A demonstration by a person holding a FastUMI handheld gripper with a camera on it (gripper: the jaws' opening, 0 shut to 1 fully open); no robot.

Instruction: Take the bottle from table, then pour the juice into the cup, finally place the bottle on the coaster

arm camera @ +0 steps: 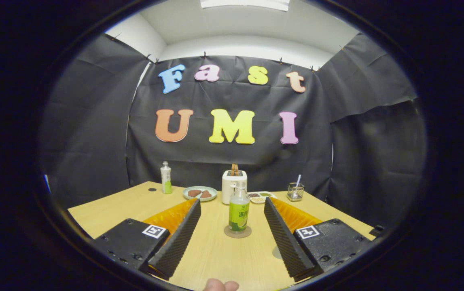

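Note:
A clear bottle (238,214) with a green label and pale juice stands upright on a round brown coaster (228,233) on the wooden table (215,258). It is between my two fingers, nearer their tips, with a gap on each side. My gripper (232,202) is open and touches nothing. A pale round shape (276,253) peeks out on the table by the inner side of the right finger; the finger hides most of it and I cannot tell what it is.
Along the back of the table stand a second small bottle (166,178), a plate with food (200,193), a white toaster (234,184), a small tray (261,197) and a mesh holder (295,191). A person's fingertip (220,285) shows behind the fingers.

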